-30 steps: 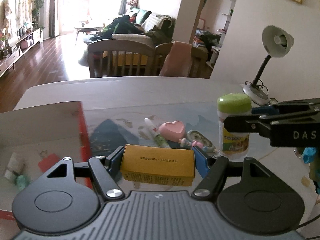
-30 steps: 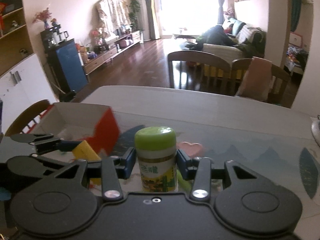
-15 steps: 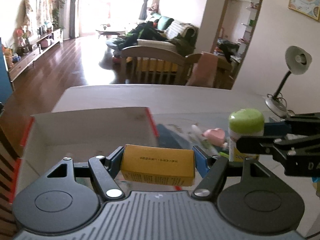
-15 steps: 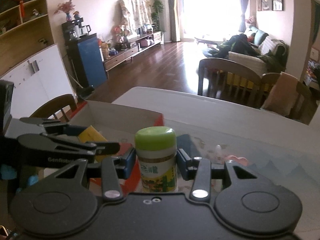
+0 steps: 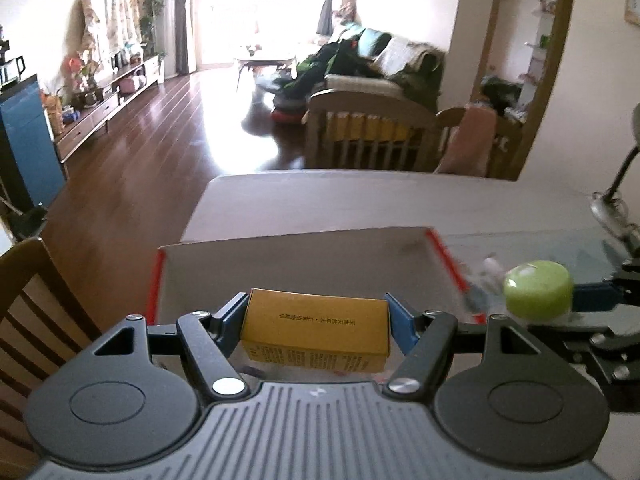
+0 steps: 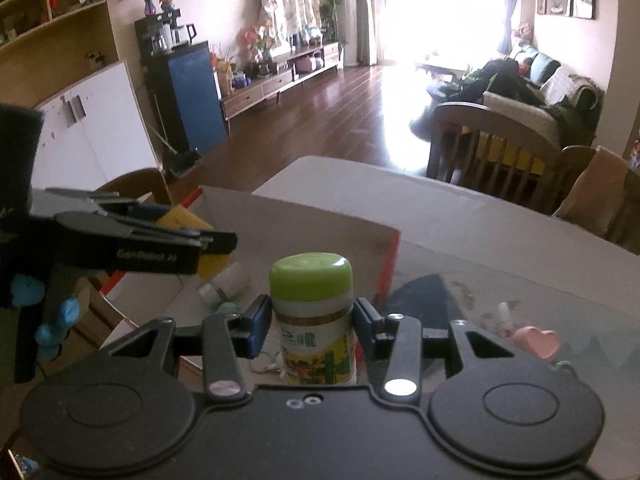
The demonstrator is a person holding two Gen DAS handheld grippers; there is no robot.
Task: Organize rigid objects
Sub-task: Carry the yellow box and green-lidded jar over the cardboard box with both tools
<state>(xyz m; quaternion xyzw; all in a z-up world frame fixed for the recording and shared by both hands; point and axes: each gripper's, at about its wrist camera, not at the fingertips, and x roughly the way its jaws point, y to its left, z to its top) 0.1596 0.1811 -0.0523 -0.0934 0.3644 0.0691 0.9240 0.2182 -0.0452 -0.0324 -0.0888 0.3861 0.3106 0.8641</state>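
Left wrist view, far left: wooden chair back beside the table. Cardboard box with red-edged flaps sat open on the table, pale interior facing up. Left gripper was clamped on the yellow carton; blue pads pressed both short ends, carton lying flat, printed side up, held above the box's near part. To the right, past the box's red right edge, the bottle showed its green cap, held by the right gripper, seen side-on. A small blurred item lay just beside the cap; couldn't tell what it was. Desk lamp base at far right edge.

Right wrist view, left side: gloved hand with blue fingertips held the left gripper, the yellow carton peeking out between its fingers, over the box. Inside the box near that gripper lay a small white tube-like item and something teal, mostly hidden. Center: right gripper was closed on the bottle, blue pads tight on both sides just below the green cap; bottle upright, white-yellow-green label, off the table, by the box's right wall. Right of it: dark patch on the glass tabletop, then a pink heart-shaped object lying on the table, well apart from the box.
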